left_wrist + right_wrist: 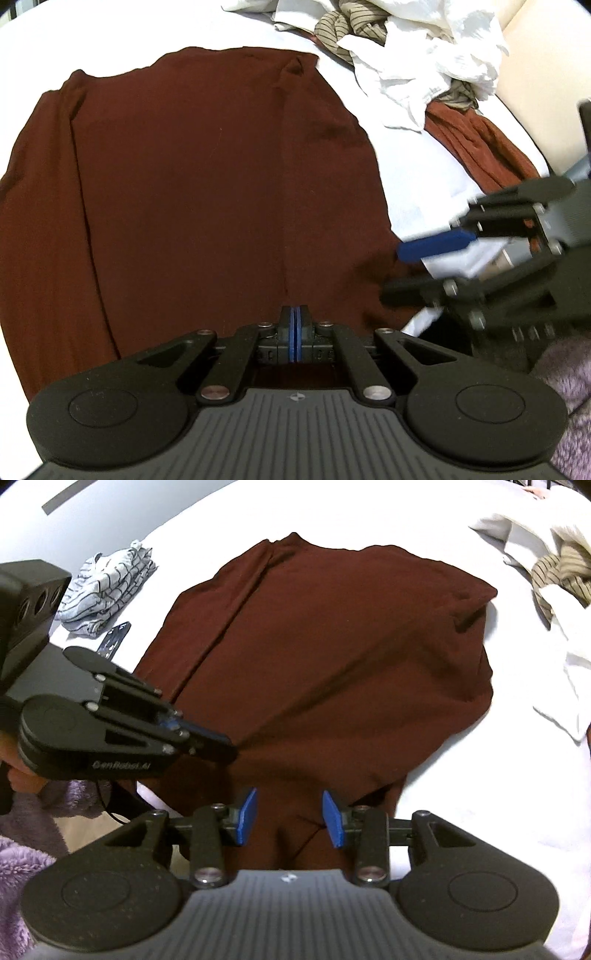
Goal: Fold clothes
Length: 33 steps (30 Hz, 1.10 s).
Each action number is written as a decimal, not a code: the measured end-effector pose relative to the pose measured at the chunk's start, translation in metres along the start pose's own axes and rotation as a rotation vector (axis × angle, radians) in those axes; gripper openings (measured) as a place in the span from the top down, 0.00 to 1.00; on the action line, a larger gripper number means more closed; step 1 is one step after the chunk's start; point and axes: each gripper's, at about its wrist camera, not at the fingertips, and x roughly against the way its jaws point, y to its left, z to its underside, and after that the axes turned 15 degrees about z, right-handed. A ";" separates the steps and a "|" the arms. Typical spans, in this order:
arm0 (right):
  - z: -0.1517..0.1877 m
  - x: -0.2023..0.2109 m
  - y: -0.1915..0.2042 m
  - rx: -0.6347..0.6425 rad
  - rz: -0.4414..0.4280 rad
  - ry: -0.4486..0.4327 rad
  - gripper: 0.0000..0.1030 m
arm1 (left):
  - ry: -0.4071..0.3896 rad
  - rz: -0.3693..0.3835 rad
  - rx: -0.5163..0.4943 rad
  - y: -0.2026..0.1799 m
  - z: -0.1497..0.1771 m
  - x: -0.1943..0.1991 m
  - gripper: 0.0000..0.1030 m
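**Maroon garment laid out, near hem being picked up for a fold**

A maroon garment (207, 177) was seen spread flat on the white bed sheet (461, 812), filling the centre of both wrist views, w/ long creases running top to bottom. The near hem sat at the bottom centre of each frame, right by the grippers.

The left gripper (294, 325) was seen w/ its blue pads pressed together; in the right wrist view its tips met the maroon cloth at lower left, so it was judged clamped on the near hem, tho the cloth betw. the pads could not be made out. The right gripper (290, 818) was held w/ jaws apart over the hem at bottom centre, cloth under the gap but not pinched.

Step in hand, as judged: near edge being gripped at two pts before a fold toward the far edge. Next move would call for the right pads to be closed on the hem, level w/ the left grip, so the edge could be lifted evenly.

Open room: bare sheet to the right of the garment in the right wrist view. Limits: an unfolded pile (417, 59) at upper right of the left wrist view, just beside the garment's far corner; a folded striped item (107, 590) at upper left of the right wrist view, apart from the garment.
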 end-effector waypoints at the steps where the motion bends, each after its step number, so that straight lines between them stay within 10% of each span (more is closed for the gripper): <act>1: -0.001 -0.001 0.000 -0.006 0.009 -0.002 0.58 | 0.001 0.008 -0.002 -0.001 0.003 0.001 1.00; 14: -0.014 -0.019 -0.001 -0.093 0.052 0.044 0.58 | 0.231 0.038 -0.024 -0.001 0.036 -0.022 1.00; 25: -0.035 -0.004 -0.054 -0.196 0.153 -0.001 0.56 | -0.038 -0.004 -0.025 0.006 -0.019 0.027 0.84; 33: -0.051 -0.014 -0.080 -0.248 0.254 -0.063 0.53 | -0.188 0.003 -0.023 0.017 -0.071 -0.006 0.65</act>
